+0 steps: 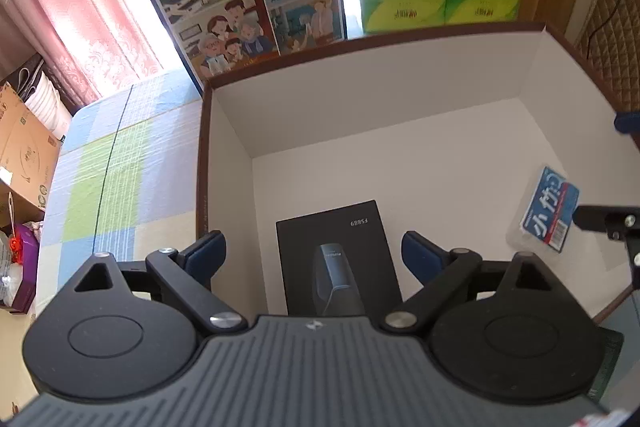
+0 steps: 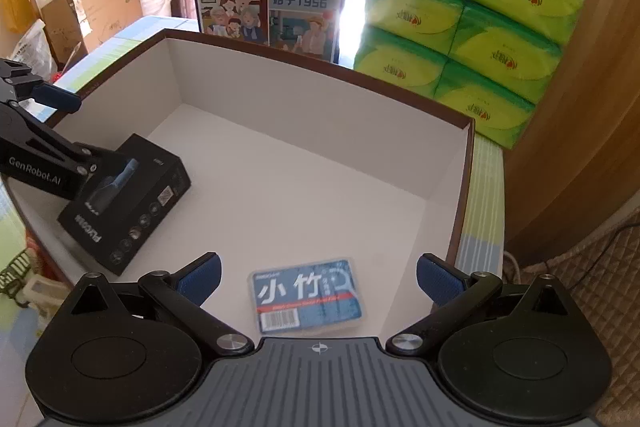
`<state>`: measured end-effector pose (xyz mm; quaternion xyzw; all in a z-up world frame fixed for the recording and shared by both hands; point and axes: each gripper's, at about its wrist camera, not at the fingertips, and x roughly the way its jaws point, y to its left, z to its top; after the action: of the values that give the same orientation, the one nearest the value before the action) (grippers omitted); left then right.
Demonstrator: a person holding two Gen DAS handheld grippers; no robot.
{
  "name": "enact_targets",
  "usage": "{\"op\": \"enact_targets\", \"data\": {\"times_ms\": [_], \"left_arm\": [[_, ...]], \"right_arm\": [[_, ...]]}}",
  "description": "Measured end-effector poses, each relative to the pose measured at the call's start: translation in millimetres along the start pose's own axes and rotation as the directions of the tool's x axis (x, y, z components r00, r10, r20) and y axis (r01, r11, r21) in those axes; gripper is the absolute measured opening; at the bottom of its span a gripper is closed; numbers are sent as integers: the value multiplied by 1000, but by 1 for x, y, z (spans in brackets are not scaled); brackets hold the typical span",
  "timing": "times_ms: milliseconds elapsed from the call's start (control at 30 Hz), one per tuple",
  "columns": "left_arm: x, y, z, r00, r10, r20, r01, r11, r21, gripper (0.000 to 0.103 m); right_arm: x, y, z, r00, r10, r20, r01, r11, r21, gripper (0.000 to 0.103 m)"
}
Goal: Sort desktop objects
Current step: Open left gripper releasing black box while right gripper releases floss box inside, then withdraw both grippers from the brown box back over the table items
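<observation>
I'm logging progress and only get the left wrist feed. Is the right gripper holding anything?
Observer: No. The right gripper is open and empty.
Operator: The blue packet is partly hidden for me. How does it lie?
Observer: The packet lies flat on the carton floor, between the right fingers, with a gap on each side.
Operator: I see only the black box's top. Anything on its side?
Observer: The black box has a row of round icons along its long side.
</observation>
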<state>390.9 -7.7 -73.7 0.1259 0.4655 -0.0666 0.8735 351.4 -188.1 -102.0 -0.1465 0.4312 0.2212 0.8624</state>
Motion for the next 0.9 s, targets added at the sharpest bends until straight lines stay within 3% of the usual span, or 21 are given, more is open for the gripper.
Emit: {"op": "enact_targets", "data": {"times_ms": [433,900], "left_arm": [[-46,-1,-13,999,-11,41,11,1000,-8,100],[-108,8,-37,992,-53,117,60,997,-56,100]], "right_arm": [[-37,4,-10,999,-2,50,-5,990,142,101],[-89,20,-23,987,-48,150,11,972,236,101]]}}
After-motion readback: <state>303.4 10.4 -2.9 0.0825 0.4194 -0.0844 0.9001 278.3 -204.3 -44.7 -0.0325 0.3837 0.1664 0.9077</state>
